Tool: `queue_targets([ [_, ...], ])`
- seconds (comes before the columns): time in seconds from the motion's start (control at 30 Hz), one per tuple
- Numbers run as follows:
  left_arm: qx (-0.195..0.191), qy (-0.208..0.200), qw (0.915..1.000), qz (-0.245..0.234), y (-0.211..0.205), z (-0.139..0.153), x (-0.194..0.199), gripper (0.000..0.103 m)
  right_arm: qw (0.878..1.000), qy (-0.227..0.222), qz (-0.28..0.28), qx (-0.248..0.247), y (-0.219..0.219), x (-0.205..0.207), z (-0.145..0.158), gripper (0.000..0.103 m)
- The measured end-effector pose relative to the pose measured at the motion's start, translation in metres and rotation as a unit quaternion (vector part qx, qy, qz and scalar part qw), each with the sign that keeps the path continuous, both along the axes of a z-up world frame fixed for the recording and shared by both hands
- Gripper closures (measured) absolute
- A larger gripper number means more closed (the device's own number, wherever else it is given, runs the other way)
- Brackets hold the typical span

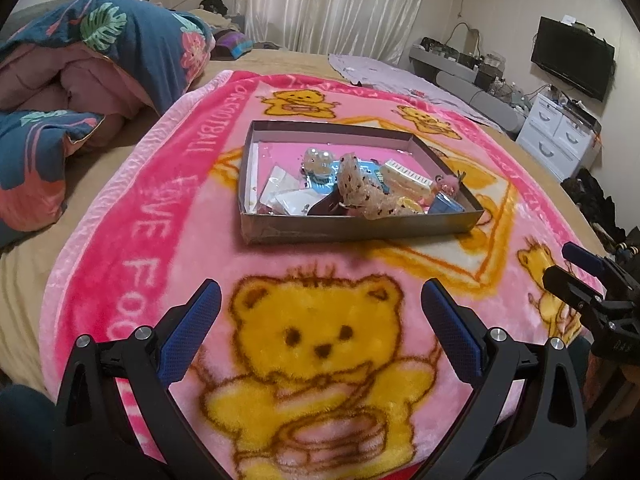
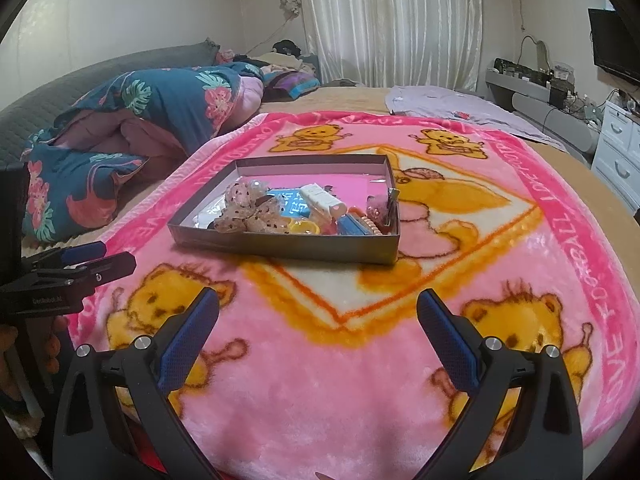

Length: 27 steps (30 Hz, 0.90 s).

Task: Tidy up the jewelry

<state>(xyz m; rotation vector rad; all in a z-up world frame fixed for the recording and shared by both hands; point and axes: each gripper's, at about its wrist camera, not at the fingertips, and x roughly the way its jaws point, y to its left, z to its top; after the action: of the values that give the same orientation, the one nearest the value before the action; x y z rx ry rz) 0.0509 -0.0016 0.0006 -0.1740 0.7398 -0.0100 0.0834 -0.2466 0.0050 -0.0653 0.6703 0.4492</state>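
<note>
Item: your left gripper (image 1: 320, 312), jaws spread, empty. Item: your right gripper (image 2: 318, 316), likewise released, nothing held. Both hover over the pink bear blanket (image 1: 320, 360) on the bed. Ahead of both: shallow box (image 2: 280, 246) holding the jewelry heap (image 2: 288, 212), all already inside; sorting apparently remains. Left view alone shows white packets (image 1: 288, 196) at the box's near-left; right view alone shows a metal clip (image 2: 393, 196) at its right wall.

Left claw (image 1: 320, 300) spread wide, right claw (image 2: 318, 310) spread wide, both empty
</note>
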Motion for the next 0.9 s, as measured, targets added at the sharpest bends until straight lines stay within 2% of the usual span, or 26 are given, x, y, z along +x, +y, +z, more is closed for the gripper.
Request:
queue_targets([
  [0.9, 0.0, -0.004, 1.0, 0.001, 0.0012, 0.0, -0.0015, 0.009, 1.0, -0.001, -0.002, -0.001, -0.0017, -0.0016, -0.0001, 0.004],
])
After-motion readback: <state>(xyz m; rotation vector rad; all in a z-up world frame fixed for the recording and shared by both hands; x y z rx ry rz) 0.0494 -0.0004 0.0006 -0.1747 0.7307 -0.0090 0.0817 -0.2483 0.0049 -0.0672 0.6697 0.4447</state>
